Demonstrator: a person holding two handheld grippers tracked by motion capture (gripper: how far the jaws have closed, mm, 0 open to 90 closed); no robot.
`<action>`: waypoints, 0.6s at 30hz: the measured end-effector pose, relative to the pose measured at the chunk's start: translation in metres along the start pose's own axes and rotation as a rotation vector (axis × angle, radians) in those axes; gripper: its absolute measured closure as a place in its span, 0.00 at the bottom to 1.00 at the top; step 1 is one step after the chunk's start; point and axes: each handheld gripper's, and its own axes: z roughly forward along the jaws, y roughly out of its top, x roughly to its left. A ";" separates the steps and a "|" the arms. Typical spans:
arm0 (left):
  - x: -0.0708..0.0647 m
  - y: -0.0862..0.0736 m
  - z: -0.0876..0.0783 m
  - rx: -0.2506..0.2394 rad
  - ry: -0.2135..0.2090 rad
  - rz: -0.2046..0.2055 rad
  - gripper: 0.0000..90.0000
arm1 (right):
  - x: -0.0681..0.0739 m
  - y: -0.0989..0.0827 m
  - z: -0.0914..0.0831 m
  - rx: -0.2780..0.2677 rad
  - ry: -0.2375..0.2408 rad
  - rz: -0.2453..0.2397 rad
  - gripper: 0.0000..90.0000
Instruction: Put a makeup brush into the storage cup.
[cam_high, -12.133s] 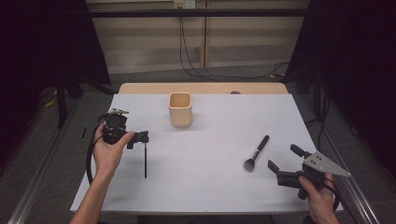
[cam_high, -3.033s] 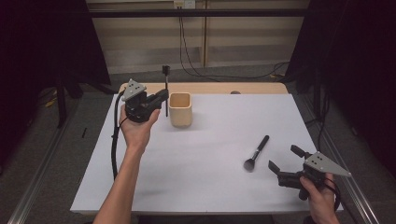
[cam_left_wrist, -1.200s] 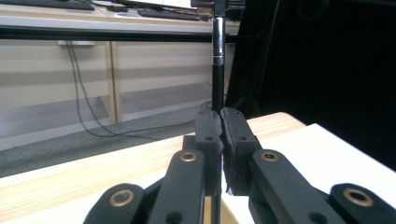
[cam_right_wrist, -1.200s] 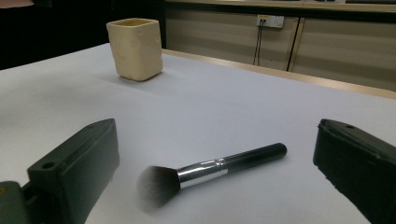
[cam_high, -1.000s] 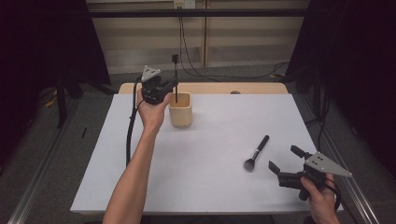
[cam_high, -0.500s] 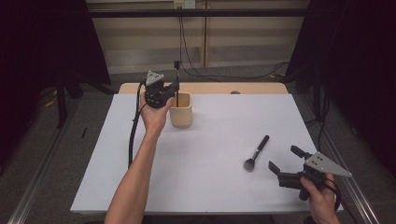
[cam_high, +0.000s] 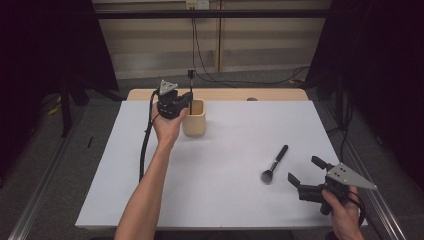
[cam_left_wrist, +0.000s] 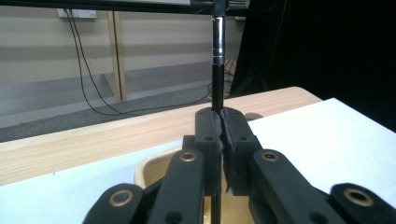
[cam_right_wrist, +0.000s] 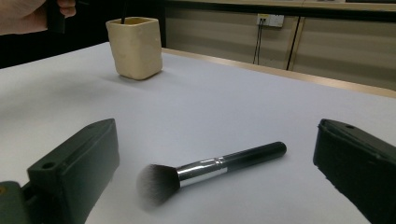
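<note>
Left gripper (cam_high: 186, 100): at 11 o'clock on the white table (cam_high: 230, 200), jaws pinched tight on a thin black brush (cam_high: 191, 85) that stands upright over the beige cup (cam_high: 194, 119).
Thin brush: lower end down inside the cup mouth, small head up above the jaws.
Right gripper (cam_high: 305, 175): at 4 o'clock near the table's near edge, jaws spread wide, nothing between them.
Powder brush (cam_high: 274, 164): lies flat just beyond the right gripper at its 10 o'clock, bristles towards the person, handle pointing to 1 o'clock; well apart from the cup.
In the way: bare tabletop between the cup and the powder brush.
Left gripper view: pads (cam_left_wrist: 219, 140) pressed on the stem (cam_left_wrist: 217, 60), a silver band higher up it, cup rim (cam_left_wrist: 149, 169) below the jaws.
Right gripper view: powder brush (cam_right_wrist: 210, 170) between the two wide jaws, untouched; cup (cam_right_wrist: 135, 46) far off at 11 o'clock with the stem in it.
</note>
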 end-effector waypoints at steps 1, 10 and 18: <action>0.000 -0.001 0.000 0.004 0.005 0.004 0.96 | 0.000 0.000 0.000 0.000 0.001 0.002 0.00; -0.001 -0.010 0.002 0.024 0.010 0.027 0.96 | 0.000 0.000 0.001 0.002 0.002 -0.008 0.00; -0.003 -0.016 0.004 0.026 0.006 0.017 0.95 | 0.000 0.000 0.001 0.000 0.000 0.008 0.00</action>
